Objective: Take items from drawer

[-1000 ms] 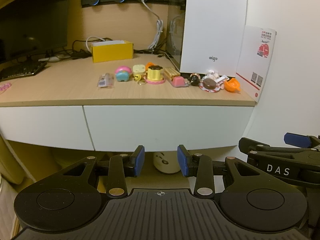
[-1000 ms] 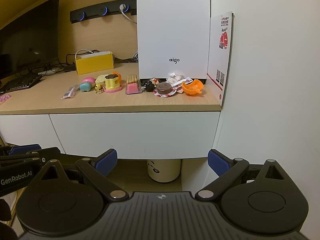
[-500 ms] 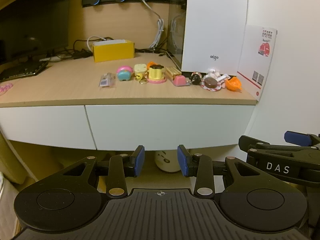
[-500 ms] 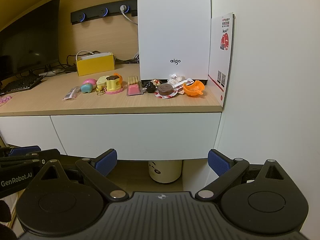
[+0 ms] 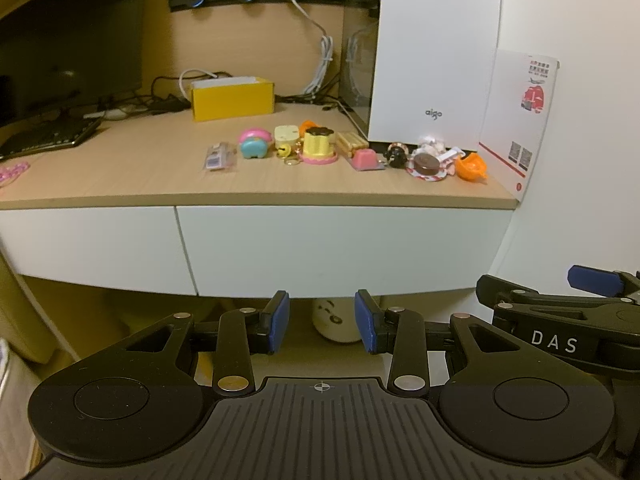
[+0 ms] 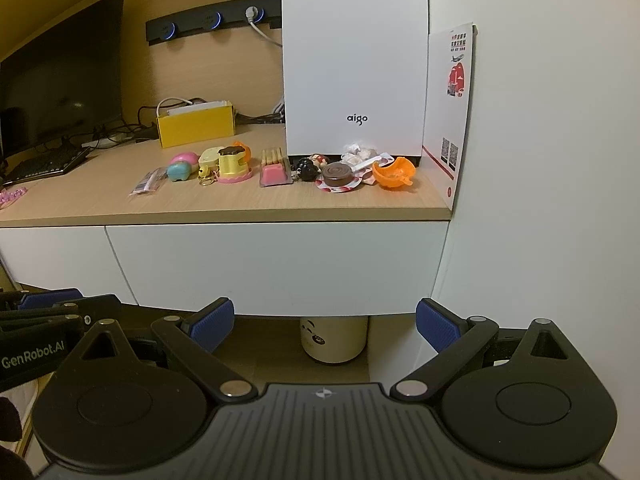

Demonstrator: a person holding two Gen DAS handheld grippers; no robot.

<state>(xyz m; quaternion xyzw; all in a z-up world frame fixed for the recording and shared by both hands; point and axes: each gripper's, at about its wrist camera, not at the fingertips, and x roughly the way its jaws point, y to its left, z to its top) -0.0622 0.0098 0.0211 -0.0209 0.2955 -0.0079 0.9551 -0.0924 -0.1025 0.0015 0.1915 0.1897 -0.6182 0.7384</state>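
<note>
Left gripper point(image 5: 322, 327) sitting part-open and empty, right gripper point(image 6: 325, 326) gaping wide and empty, both hanging low before the closed drawer point(image 6: 276, 266) under the desk point(image 6: 100, 196); likely hooking its bottom edge, pulling straight.

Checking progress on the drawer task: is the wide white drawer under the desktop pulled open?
No, the drawer front sits flush beneath the desktop edge, closed.

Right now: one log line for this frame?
drawer: closed | left gripper: open, empty | right gripper: open, empty | toys: on desktop
</note>
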